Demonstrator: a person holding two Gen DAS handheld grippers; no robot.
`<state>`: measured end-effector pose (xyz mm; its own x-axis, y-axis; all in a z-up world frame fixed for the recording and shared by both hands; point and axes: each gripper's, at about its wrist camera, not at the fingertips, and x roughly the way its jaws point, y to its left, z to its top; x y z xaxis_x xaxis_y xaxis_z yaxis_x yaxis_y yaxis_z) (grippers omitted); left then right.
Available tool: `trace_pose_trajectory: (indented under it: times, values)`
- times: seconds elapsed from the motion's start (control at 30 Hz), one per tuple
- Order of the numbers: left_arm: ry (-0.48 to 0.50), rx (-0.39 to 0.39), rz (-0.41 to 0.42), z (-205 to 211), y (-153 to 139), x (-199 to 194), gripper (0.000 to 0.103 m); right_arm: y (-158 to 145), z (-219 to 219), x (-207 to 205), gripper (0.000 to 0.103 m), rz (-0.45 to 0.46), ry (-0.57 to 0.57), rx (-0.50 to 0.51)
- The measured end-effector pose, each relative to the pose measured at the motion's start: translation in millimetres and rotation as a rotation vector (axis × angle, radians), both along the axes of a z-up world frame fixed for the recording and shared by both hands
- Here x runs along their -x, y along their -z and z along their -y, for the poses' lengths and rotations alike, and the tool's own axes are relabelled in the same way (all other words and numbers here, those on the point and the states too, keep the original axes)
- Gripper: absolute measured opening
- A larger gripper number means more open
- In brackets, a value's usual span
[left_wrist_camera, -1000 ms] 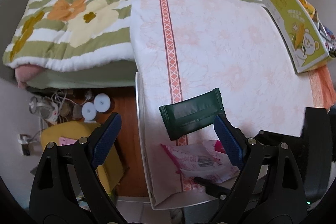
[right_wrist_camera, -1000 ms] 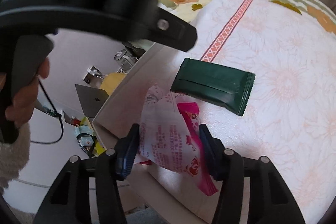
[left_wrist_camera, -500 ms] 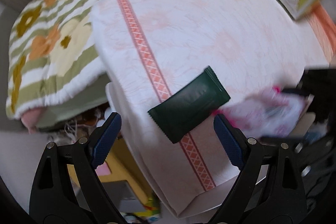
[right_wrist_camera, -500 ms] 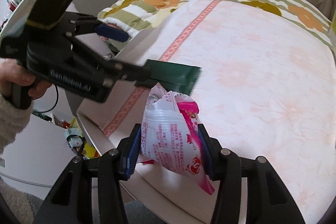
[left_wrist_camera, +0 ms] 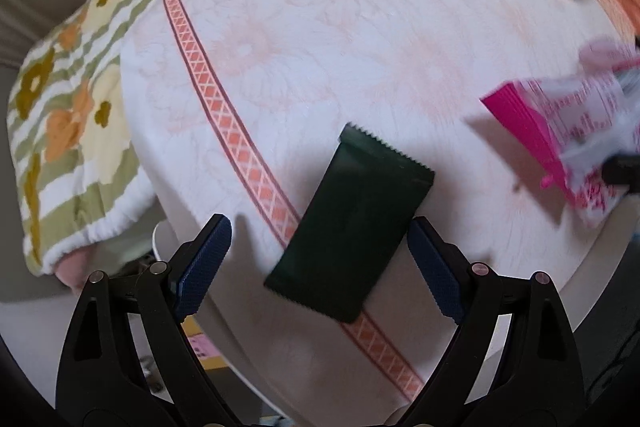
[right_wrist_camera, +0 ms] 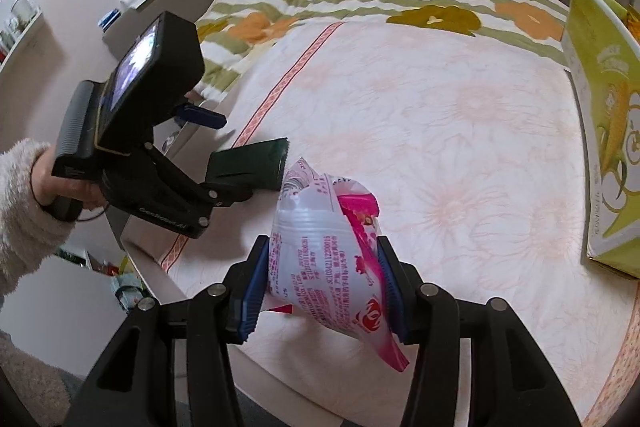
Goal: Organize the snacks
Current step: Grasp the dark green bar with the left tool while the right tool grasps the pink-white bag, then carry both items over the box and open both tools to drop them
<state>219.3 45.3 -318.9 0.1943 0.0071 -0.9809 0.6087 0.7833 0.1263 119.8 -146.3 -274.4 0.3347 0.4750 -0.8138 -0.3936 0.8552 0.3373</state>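
While the green packet lay ahead of the left hand-held gripper a second ago, that gripper has since closed in, and its blue pads, still spread wide, now bracket the packet's near end without clamping it. The packet lies flat on the worktop, partly across the orange lattice stripe of the cloth, near the edge that faces the floral quilt. It is a dark, matte, oblong sachet with zigzag-cut ends, thin and unwrinkled; it should slide rather than crush when squeezed. Right of the packet, the pink bag has risen off the worktop, where it was resting a second ago; the right hand-held gripper is clamped on its middle and carries it in the air. It is a puffy pillow pouch, white and magenta, printed with small text and a red emblem, its sides dented by the pads. Farther right of the packet stands the yellow-green box, probably where the snacks are to go. One snack seems under way, the other about to be picked.
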Motion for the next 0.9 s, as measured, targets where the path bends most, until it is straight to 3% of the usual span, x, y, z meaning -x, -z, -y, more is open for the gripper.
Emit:
trace_pose_trajectory:
  times: [0.1, 0.17, 0.4, 0.43, 0.53, 0.9]
  values:
    - [-0.008, 0.026, -0.028, 0, 0, -4, 0.085, 0, 2, -2, 0.047, -0.006, 0.012, -0.01]
    - [-0.002, 0.045, -0.053, -1, 0, -5, 0.077, 0, 3, -4, 0.047, -0.007, 0.018, -0.018]
    - [0.016, 0.062, -0.12, -5, 2, -3, 0.074, 3, 3, -7, 0.047, -0.016, 0.024, -0.034]
    - [0.019, 0.064, -0.119, -5, 2, -2, 0.071, 3, 3, -7, 0.047, -0.017, 0.024, -0.035]
    - [0.046, 0.07, -0.1, 1, -5, 4, 0.047, 4, 2, -9, 0.047, -0.02, 0.024, -0.033]
    - [-0.037, 0.111, -0.097, -6, -11, 5, 0.047, -6, 7, -14, 0.047, -0.007, 0.043, -0.021]
